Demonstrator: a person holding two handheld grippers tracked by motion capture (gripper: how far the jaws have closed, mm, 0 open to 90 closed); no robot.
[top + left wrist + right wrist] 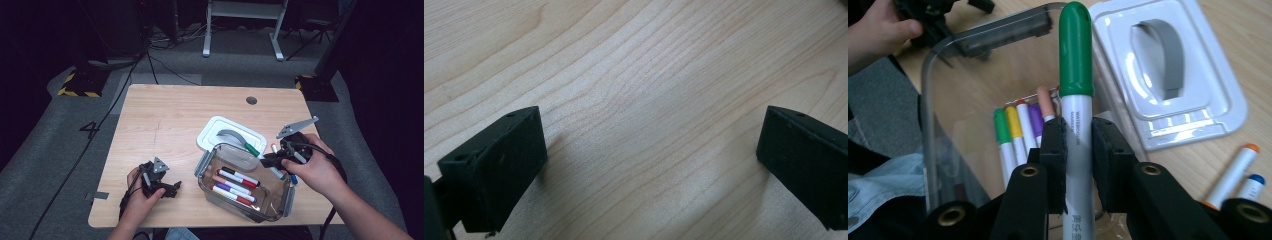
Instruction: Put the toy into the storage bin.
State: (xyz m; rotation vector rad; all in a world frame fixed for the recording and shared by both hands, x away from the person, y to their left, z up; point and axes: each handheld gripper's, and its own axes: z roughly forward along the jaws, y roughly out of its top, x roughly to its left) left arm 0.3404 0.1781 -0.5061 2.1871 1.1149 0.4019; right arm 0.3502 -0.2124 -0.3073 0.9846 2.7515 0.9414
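Green-capped marker (1076, 100) sits pinched in my right tool (1078, 150), cap toward twelve o'clock, above the clear container (280, 202) where more markers (235, 186) lie — white lid (210, 131) at its eleven o'clock. My left tool (651, 155) rests spread over bare tabletop (634, 65), gripping nothing.

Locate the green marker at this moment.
The green marker is clamped in the right gripper, held over the clear box beside the white lid, at the high view's right.

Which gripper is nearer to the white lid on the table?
Right. The right gripper is just beside the white lid, holding a green marker; the left gripper rests farther off.
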